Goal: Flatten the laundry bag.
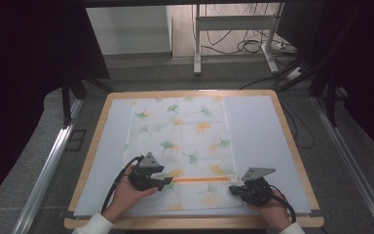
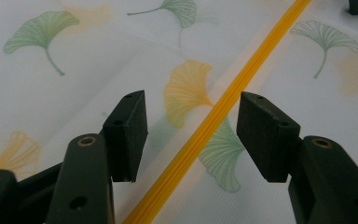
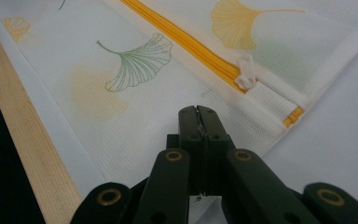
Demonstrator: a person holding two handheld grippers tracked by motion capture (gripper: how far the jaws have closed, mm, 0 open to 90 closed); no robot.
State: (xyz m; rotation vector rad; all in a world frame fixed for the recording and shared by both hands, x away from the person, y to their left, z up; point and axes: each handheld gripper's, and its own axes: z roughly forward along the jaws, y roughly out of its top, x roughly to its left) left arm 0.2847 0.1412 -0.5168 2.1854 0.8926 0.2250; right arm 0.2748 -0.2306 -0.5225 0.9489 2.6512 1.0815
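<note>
The mesh laundry bag (image 1: 182, 146) lies flat mid-counter, its orange zipper (image 1: 202, 179) running between both claws. The left claw (image 2: 191, 135) is spread astride the zipper, probably to steady it. The right claw (image 3: 198, 122), pressed together and seemingly empty, sits just short of the white zipper pull (image 3: 245, 71).

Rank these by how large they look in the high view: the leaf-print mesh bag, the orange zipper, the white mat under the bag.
1. white mat, covering most of the table
2. leaf-print mesh bag, lying on it
3. orange zipper, a thin strip across the bag
</note>
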